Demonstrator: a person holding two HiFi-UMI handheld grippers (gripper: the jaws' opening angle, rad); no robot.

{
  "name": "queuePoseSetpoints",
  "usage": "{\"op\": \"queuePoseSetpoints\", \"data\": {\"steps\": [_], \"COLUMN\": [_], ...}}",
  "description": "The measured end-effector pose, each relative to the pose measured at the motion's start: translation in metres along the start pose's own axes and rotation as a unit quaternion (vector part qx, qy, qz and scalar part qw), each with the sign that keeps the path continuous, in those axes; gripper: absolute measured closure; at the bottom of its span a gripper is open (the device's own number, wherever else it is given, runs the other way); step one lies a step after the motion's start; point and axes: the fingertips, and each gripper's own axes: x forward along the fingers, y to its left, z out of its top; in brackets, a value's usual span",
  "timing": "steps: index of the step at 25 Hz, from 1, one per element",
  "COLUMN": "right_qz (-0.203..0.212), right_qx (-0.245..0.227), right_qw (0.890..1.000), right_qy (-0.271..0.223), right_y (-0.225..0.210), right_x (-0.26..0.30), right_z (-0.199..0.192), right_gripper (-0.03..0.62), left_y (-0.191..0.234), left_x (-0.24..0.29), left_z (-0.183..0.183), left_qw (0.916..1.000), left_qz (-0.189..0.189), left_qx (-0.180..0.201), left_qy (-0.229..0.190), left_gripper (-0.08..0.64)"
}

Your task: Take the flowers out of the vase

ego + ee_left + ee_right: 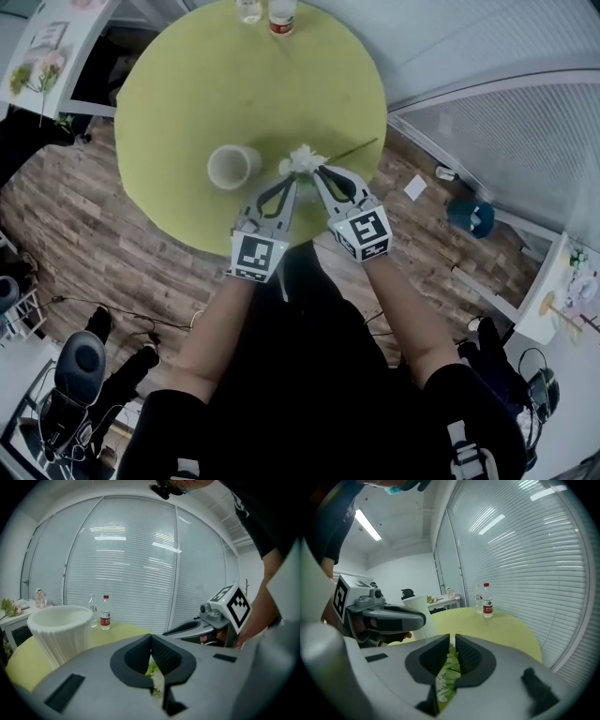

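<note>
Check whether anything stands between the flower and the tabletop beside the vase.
Nothing visible does. The flower sits at the tips of the left gripper and right gripper, outside the vase to its left; the table around it is bare, bottles at the far edge.

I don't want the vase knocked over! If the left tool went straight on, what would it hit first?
Probably the white flower on its green stem, right at the tips of the left tool. The ribbed white vase stands aside, out of that line, though depth is unclear.

Left gripper [294,180] and right gripper [317,170] side by side, jaws closed.
</note>
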Motion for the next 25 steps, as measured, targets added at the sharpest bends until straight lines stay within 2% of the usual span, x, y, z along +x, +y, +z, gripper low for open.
{"op": "queuePoseSetpoints", "data": {"steps": [3,6,9,16,25], "right_qz": [-0.002,-0.002,-0.009,-0.018,-0.022], "right_qx": [0.006,0.016,0.018,0.013,0.001], "right_qw": [1.000,1.000,1.000,1.000,0.999], "right_qy": [0.000,0.002,0.000,-0.014,-0.044], "right_y": [-0.002,-0.002,-0.003,0.007,0.042], "right_x": [0.000,0.001,0.001,-0.007,-0.036], "right_z": [-0.001,-0.001,0.002,0.019,0.060], "right_gripper": [0.559,0.468,0.439,0.435,0.436], "left_y": [-0.002,-0.003,-0.002,-0.001,-0.005], "left_x": [-0.001,-0.002,-0.006,-0.024,-0.064], "left_z": [0.001,0.004,0.007,0.016,0.054], "left_qw": [1.0000,1.0000,1.0000,0.9998,0.9981], "left_qz": [-0.002,-0.005,-0.008,-0.015,-0.039], "left_qx": [-0.001,0.000,0.002,0.008,0.028], "left_qy": [0.000,-0.001,-0.004,-0.012,-0.038], "left_gripper": [0.548,0.548,0.547,0.547,0.547]}}
